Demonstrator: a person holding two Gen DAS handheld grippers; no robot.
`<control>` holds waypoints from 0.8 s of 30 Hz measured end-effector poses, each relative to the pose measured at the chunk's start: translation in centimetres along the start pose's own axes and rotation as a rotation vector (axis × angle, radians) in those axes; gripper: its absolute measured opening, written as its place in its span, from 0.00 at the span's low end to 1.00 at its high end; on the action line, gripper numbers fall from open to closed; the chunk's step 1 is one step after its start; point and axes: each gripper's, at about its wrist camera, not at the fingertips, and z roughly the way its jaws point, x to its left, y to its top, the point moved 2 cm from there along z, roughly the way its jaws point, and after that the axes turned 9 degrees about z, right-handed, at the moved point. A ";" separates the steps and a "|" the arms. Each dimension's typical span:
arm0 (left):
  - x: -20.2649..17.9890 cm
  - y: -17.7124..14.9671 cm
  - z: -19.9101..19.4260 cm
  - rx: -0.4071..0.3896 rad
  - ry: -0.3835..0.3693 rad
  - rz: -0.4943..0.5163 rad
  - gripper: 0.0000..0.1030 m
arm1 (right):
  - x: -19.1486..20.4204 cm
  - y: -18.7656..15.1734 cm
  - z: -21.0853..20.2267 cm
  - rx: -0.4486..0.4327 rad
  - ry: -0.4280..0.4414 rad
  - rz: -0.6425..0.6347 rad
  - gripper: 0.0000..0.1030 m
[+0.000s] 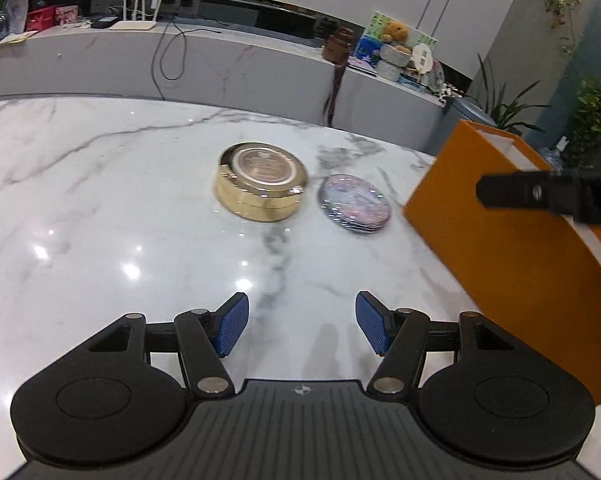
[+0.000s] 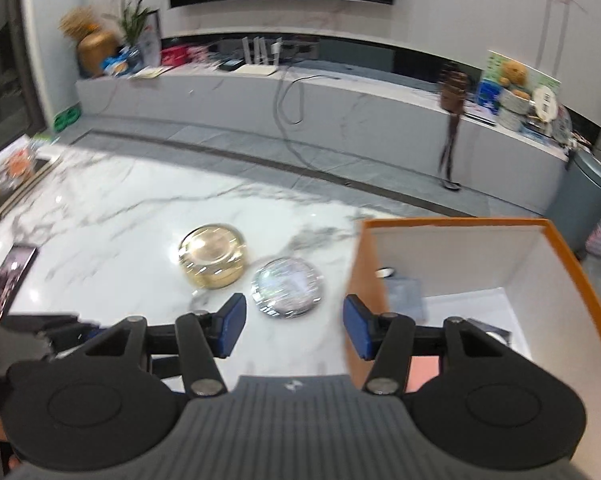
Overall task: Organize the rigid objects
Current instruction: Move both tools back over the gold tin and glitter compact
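Note:
A round gold tin [image 1: 260,182] [image 2: 213,256] stands on the white marble table [image 1: 100,200]. Just to its right lies a flat, shiny round disc [image 1: 355,204] [image 2: 287,282]. An open orange box [image 1: 520,248] [image 2: 452,223] with a white inside stands to the right of both and holds a few items, among them a pale blue packet [image 2: 406,294]. My left gripper [image 1: 302,320] hangs open over bare table, short of the tin and disc. My right gripper [image 2: 294,324] is open too, with nothing between its blue pads. It hovers near the disc, its right finger at the box's left wall.
A dark phone [image 2: 10,276] lies at the table's left edge, with a cluttered tray [image 2: 16,176] beyond it. Behind the table's far edge run a strip of floor and a low marble cabinet [image 2: 340,100]. A grey bin [image 2: 584,204] stands at the right.

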 end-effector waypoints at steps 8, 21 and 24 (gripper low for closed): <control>0.9 0.1 0.9 -0.008 0.037 0.038 0.78 | 2.4 -1.9 2.4 0.078 -0.019 -0.061 0.53; 1.2 2.0 2.6 -0.017 0.034 0.125 0.86 | 1.6 -2.7 5.6 0.128 -0.074 -0.034 0.55; 1.5 2.7 3.0 -0.036 0.054 0.133 0.86 | 1.3 -2.9 6.3 0.130 -0.075 -0.010 0.59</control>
